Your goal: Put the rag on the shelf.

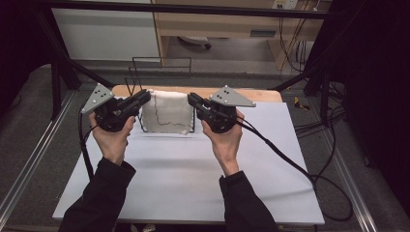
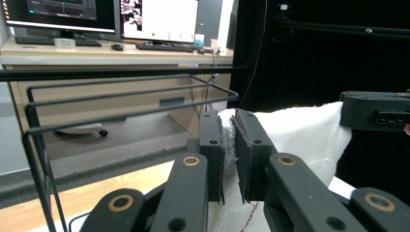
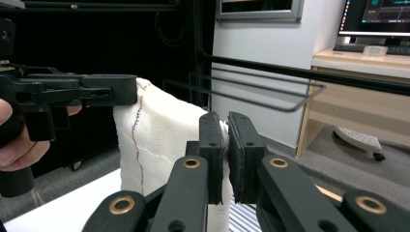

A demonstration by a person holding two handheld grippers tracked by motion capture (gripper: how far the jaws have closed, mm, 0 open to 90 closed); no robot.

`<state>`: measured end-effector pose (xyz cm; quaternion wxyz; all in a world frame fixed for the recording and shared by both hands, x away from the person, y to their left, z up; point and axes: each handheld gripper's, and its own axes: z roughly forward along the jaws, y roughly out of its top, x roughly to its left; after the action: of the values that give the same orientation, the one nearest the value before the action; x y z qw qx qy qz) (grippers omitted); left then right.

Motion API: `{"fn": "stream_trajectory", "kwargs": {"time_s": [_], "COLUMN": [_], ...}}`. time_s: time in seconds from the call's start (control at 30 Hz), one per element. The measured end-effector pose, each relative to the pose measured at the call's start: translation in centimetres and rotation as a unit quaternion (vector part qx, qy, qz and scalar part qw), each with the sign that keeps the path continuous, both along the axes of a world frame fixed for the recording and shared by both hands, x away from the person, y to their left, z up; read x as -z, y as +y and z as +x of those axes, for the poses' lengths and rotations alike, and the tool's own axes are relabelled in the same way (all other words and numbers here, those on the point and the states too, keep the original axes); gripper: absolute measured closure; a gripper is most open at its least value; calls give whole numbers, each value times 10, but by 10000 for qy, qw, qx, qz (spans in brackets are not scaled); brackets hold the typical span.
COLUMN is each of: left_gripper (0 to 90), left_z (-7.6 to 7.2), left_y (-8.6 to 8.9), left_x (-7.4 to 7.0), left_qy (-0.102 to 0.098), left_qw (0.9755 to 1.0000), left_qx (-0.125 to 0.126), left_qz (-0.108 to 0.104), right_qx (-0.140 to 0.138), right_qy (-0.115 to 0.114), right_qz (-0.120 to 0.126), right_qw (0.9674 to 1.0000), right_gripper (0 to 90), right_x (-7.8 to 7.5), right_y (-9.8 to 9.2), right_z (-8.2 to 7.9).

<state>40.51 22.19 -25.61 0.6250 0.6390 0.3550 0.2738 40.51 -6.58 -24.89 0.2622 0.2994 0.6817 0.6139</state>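
A white cloth (image 1: 167,113) with a thin dark and red stitched line hangs stretched between my two grippers, above the far part of the table. My left gripper (image 1: 145,95) is shut on its upper left corner, and the left gripper view shows the cloth (image 2: 295,130) pinched between the jaws of that gripper (image 2: 228,121). On the upper right corner my right gripper (image 1: 192,98) is shut, with the cloth's edge (image 3: 159,130) squeezed between its jaws (image 3: 226,123). Each gripper view also shows the other gripper (image 2: 374,110) (image 3: 116,89) across the cloth.
A black wire rack (image 1: 162,60) stands just behind the cloth at the table's far edge. The white mat (image 1: 193,164) covers the table, over a wooden board (image 1: 251,93). Cables (image 1: 290,159) trail off to the right. Beyond the table are a desk and monitors (image 2: 96,14).
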Motion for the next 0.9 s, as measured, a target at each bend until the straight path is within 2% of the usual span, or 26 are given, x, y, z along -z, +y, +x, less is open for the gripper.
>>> {"fn": "stream_trajectory", "kwargs": {"time_s": [0.4,0.63,0.9], "left_gripper": [825,825,827], "left_z": [9,12,17], "left_y": [8,11,16], "left_x": [-14,-26,-38], "left_qy": [-112,-255,-329], "left_qw": [9998,9994,9990], "left_qx": [-60,-129,-174], "left_qz": [-136,-174,-265], "right_qx": [7,16,-13], "right_qy": [-157,-280,-315], "right_qz": [4,51,52], "right_qw": [9999,9996,9995], "right_gripper": [853,853,856], "right_x": [-17,-30,-40], "right_y": [9,14,19], "right_z": [11,17,23]}}
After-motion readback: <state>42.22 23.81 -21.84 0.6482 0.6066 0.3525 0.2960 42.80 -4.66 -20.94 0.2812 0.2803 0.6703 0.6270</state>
